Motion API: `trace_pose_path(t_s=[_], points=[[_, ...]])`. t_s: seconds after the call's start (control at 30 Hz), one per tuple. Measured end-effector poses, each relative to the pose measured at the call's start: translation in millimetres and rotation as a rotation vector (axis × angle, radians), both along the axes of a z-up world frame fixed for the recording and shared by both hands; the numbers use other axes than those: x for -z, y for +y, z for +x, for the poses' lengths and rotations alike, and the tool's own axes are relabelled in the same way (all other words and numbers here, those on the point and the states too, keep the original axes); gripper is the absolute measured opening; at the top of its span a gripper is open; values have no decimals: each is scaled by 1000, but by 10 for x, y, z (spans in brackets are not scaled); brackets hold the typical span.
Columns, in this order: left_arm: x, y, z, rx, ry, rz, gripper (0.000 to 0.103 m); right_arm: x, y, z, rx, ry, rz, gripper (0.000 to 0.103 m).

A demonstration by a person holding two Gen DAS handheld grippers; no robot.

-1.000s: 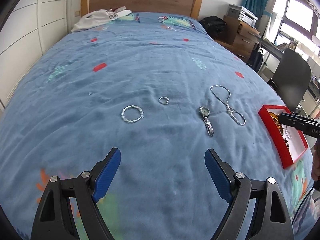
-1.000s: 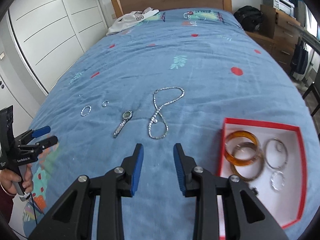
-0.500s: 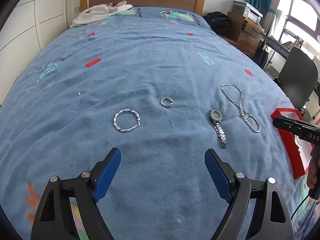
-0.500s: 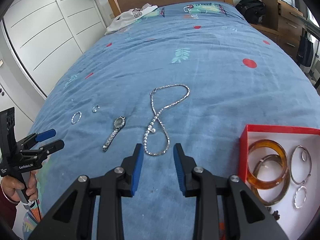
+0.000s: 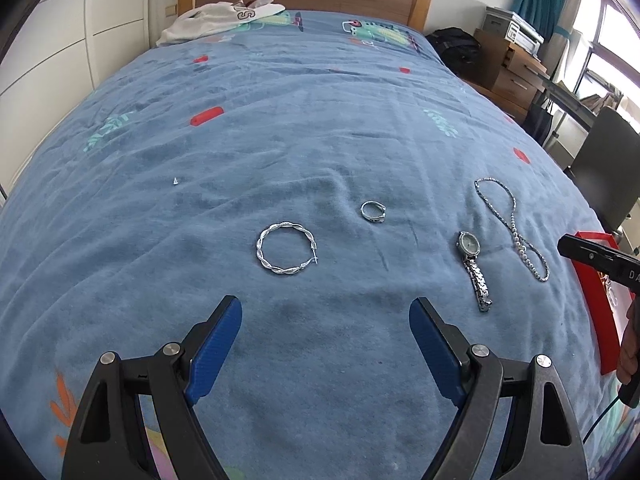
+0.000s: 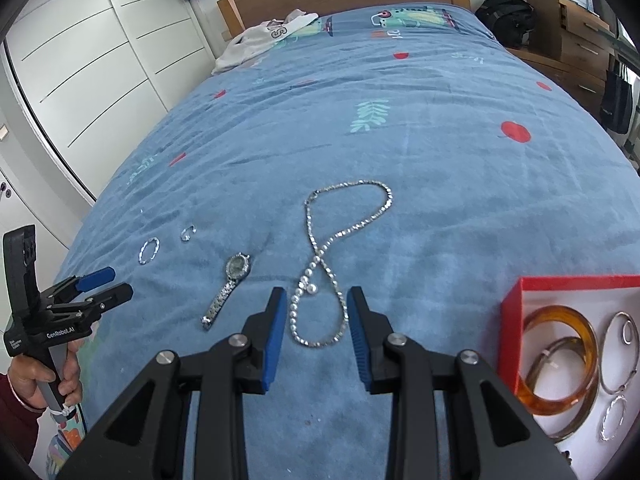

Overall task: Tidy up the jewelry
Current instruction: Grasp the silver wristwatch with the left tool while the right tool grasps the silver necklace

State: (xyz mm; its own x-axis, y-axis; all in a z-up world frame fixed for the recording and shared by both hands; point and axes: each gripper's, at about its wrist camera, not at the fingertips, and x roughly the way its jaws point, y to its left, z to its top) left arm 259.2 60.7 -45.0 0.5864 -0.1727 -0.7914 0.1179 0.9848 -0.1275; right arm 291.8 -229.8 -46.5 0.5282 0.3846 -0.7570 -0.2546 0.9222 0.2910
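Note:
On the blue bedspread lie a twisted silver hoop (image 5: 286, 254), a small ring (image 5: 373, 212), a silver watch (image 5: 474, 270) and a beaded necklace (image 5: 512, 228). My left gripper (image 5: 325, 312) is open wide, hovering just short of the hoop with nothing between its fingers. In the right wrist view my right gripper (image 6: 317, 300) stands narrowly open above the near loop of the necklace (image 6: 348, 232), which shows between the blue pads (image 6: 276, 320), untouched. The watch (image 6: 232, 288), hoop (image 6: 149, 251) and ring (image 6: 187, 233) lie to its left. The left gripper (image 6: 116, 283) appears at the far left.
A red box (image 6: 508, 320) with a white inside sits at the right, holding an amber bangle (image 6: 560, 360) and several metal bangles. White clothing (image 5: 216, 20) lies by the wooden headboard. A wardrobe stands on the left; a chair and drawers on the right.
Both grippers have come forward and lower toward the jewelry. The necklace's near loop now shows between the right fingers. The hoop is closer to the left fingers. Jaw openings are unchanged.

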Motion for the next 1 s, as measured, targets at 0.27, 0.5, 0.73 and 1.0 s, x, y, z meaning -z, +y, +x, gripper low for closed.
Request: trace_pose_path(t_s=[0.27, 0.5, 0.73, 1.0], points=[[59, -10, 24, -4, 12, -8, 85, 49, 60, 60, -13, 6, 7, 30], [70, -184, 74, 25, 15, -36, 85, 154, 98, 138, -21, 22, 6, 30], [103, -509, 148, 83, 20, -51, 85, 246, 121, 257, -40, 35, 0, 30], [162, -815, 266, 153, 32, -69, 79, 435, 186, 432, -80, 80, -33, 30]])
